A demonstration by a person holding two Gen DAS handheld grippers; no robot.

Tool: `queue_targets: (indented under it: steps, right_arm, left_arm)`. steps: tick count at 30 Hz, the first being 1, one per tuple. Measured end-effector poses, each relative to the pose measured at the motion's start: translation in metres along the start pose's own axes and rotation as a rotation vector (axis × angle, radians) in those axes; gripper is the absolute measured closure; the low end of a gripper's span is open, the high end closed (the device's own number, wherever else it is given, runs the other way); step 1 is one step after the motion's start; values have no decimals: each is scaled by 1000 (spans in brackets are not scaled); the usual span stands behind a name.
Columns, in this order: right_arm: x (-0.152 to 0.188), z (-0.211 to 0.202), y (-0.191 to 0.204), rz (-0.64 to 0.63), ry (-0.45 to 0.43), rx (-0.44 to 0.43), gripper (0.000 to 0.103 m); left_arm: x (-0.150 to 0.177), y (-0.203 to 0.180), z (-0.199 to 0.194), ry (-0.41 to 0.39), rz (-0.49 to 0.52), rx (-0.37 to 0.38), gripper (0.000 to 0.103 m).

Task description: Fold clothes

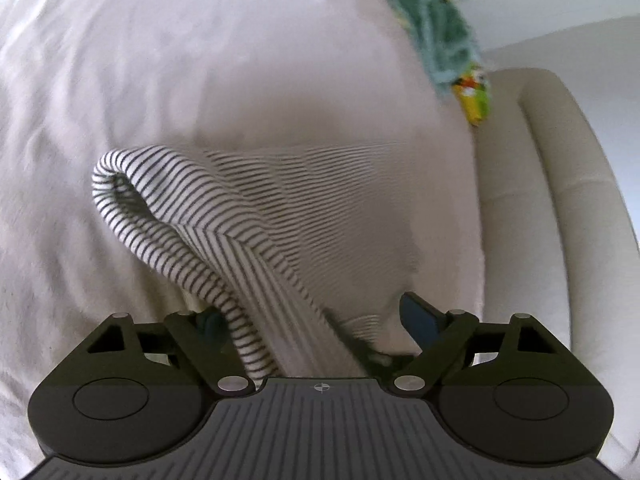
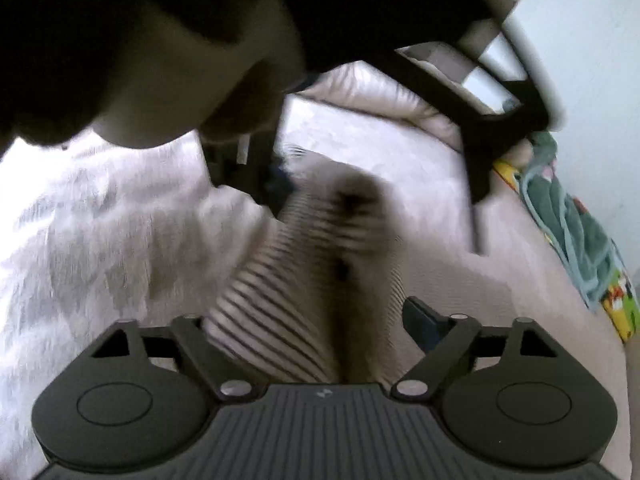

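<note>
One white garment with thin dark stripes (image 1: 248, 216) lay stretched over the pale pink bedsheet (image 1: 200, 60), reaching from the left gripper (image 1: 316, 320) across to the right gripper (image 2: 316, 320). In the left wrist view a rolled edge of the cloth curled up into a loop and ran down between the two fingers, whose linkages stood spread wide; the blue pad (image 1: 418, 318) on one side showed clearly, while the other was mostly covered by fabric. Whether that gripper actually pinched the cloth could not be told, since the fabric hid the point of contact. The far part of the garment was smeared by motion blur, its stripes fading into the sheet.

From the right wrist view the striped cloth likewise passed up between widely parted fingers, with a dark blurred fold down its middle; a grip there could not be confirmed either. Beyond it, the other gripper appeared as a dark, blurred shape meeting the cloth's far end, held by a person's hand (image 2: 192, 80) that filled the upper left in shadow. A black frame-like object (image 2: 480, 120) crossed the upper right, too blurred to identify.

Along the bed's edge lay a crumpled green cloth with light blue trim and a bright yellow-green printed patch (image 1: 440, 32), cut off by the top of the frame in the left view. Past it rose a cream padded bed rail (image 1: 560, 200) and a white wall (image 2: 592, 60)
</note>
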State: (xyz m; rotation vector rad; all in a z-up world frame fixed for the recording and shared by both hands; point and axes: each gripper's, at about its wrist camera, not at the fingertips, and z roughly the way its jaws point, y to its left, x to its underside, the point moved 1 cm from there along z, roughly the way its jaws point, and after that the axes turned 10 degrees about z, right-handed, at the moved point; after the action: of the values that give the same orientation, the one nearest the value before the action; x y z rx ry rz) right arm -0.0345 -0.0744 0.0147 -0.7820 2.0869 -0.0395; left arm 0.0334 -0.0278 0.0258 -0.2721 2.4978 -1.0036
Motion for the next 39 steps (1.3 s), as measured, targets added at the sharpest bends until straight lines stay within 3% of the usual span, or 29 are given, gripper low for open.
queue_targets:
  steps: [1,4,6,11,13,16,17,18,19,21,25,28,29,30,32,33,34,36,38,39]
  right_arm:
    - [-6,2,-4,30,7,5,59]
    - [-16,9,-25,142,48,-10,61]
    - [-14,8,-25,128,50,-19,61]
    - [0,3,-9,79,50,-14,60]
    - [7,1,-1,74,36,19,48]
    - [7,11,-4,108,77,33,48]
    - [6,12,-5,128,94,19,51]
    - [4,14,-7,149,110,5,56]
    - [1,11,-10,170,117,-8,65]
    - [-7,5,-15,212,128,-34,72]
    - [-26,-11,-51,330,101,-26,74]
    - [-37,-9,-108,489,80,18,74]
    - [-34,-6,-133,580,83,22,74]
    - [-30,-5,-158,676,87,25,72]
    - [-12,8,-201,853,108,0,62]
    - [-1,19,-217,913,128,-13,51]
    - [10,30,-233,967,149,-26,46]
    - [23,51,-254,1014,184,-12,45]
    - [28,55,-265,1021,184,-20,38]
    - [26,56,-268,1002,183,-5,30]
  left_arm:
    - [-1,3,-6,-8,-6,-13,11]
    - [-1,23,-20,-41,-72,-91,7]
    - [-1,35,-20,-54,-131,-147,5]
    - [-13,45,12,-17,-170,-138,5]
    - [-18,48,25,-3,-186,-134,5]
    - [-27,37,35,7,-115,-145,5]
    - [-30,32,37,22,-87,-173,11]
    - [-32,26,38,40,-55,-207,23]
    - [-34,20,39,57,-24,-242,28]
    - [-43,8,31,73,8,-258,40]
    - [-75,-33,25,99,45,-191,39]
    - [-106,-84,49,111,159,-85,27]
    - [-113,-96,55,103,190,-45,17]
    - [-119,-106,60,90,217,1,10]
    - [-132,-127,71,64,270,91,10]
    - [-136,-131,71,39,285,108,9]
    - [-137,-129,68,11,285,91,9]
    - [-133,-112,66,-1,250,1,8]
    - [-119,-89,70,46,201,-86,8]
    - [-111,-76,72,76,176,-129,8]
